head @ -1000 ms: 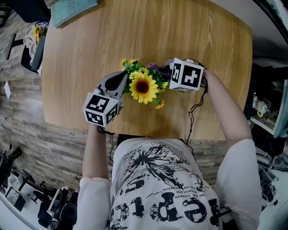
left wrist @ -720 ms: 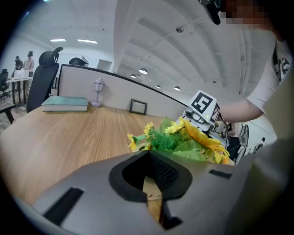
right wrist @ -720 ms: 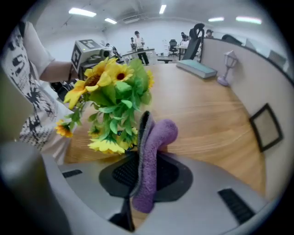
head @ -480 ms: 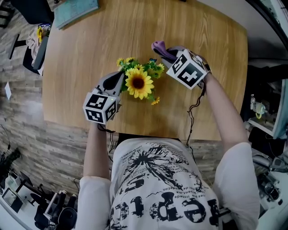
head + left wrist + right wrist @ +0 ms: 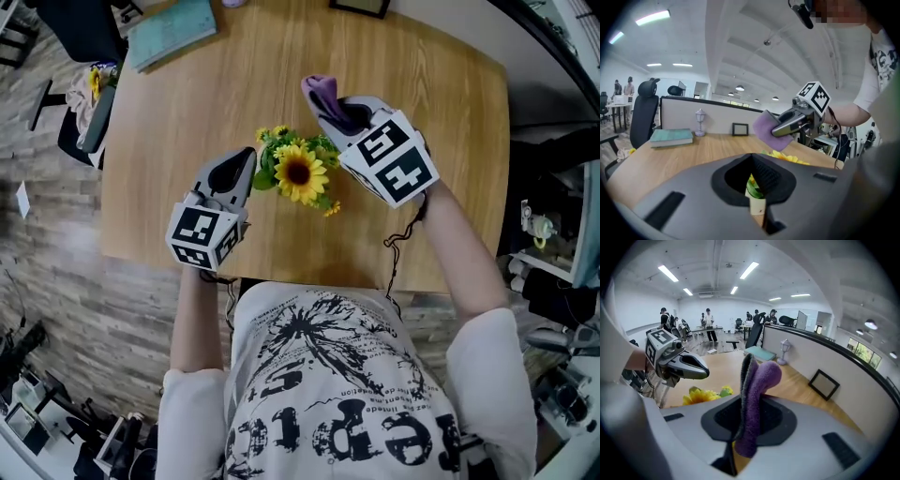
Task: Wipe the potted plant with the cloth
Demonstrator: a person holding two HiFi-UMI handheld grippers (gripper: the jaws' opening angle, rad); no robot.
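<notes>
Surface (image 5: pixel 450 141) far edge: book (image 5: pixel 171 30), picture frame (image 5: pixel 361 7).
Potted plant (image 5: pixel 298 173): between both grippers.
Left hand-held gripper (image 5: pixel 244 159): pressed together.
Right hand-held gripper (image 5: pixel 330 112): pinching purple cloth (image 5: pixel 319 92).

Clamped: left gripper (image 5: pixel 246 161) on potted plant (image 5: pixel 298 173), right gripper (image 5: pixel 330 105) on cloth (image 5: pixel 319 89).

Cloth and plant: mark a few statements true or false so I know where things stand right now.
1. The right gripper holds the cloth. True.
2. The cloth lies flat on the table. False: it sticks up out of the right gripper's jaws, off the table.
3. In the head view the left gripper is beside the plant, on its left. True.
4. The plant is the only thing on the table. False: a book, a lamp and a frame are at the far edge.
</notes>
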